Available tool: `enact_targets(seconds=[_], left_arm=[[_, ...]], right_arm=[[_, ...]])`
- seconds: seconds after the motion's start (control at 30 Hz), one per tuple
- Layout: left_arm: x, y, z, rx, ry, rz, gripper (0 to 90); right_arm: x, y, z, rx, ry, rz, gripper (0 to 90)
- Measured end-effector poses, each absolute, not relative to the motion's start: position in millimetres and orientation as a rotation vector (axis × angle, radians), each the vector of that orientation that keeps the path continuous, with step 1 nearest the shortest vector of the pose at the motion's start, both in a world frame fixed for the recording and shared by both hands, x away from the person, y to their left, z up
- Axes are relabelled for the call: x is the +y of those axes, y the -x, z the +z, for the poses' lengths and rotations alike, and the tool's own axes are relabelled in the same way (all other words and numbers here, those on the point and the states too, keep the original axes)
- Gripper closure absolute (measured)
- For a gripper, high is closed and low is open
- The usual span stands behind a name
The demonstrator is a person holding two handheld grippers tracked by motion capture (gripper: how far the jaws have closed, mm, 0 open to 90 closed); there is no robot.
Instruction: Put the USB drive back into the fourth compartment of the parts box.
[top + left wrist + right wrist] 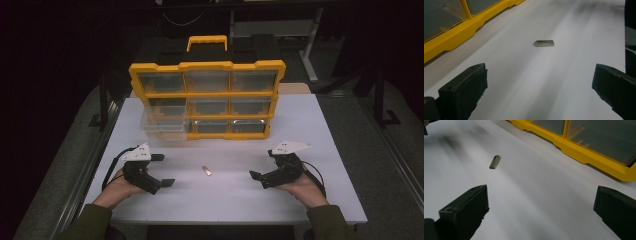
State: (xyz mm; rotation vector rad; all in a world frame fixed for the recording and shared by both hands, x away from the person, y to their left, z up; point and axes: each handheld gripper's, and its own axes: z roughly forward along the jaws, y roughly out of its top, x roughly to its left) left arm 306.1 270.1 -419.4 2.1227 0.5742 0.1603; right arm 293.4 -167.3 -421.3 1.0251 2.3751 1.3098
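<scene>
White tabletop (300, 130), yellow drawer organizer (207, 95) at the far side, and I've got my left gripper (159, 170) and right gripper (264, 169) both wide open and empty, so I'd guess grabbing that little metal piece (206, 171) between them is next.

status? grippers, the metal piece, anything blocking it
Left gripper and right gripper both open, holding nothing. Small metal piece flat on the white table between them, untouched. Nothing around it; yellow drawer organizer sits behind, bottom-left drawer pulled out.

Left gripper (161, 170) and right gripper (264, 166) hand-held low, jaws spread wide, pointing inward
</scene>
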Motion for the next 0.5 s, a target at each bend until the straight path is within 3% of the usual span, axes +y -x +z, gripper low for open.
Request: enact_targets(seconds=[0.5], left_arm=[[270.2,-305.7,-419.0,0.573,-2.123,0.163,0.0]], right_arm=[[-157.9,-299.9,-417.4,2.396,-0.995,1.310,0.0]])
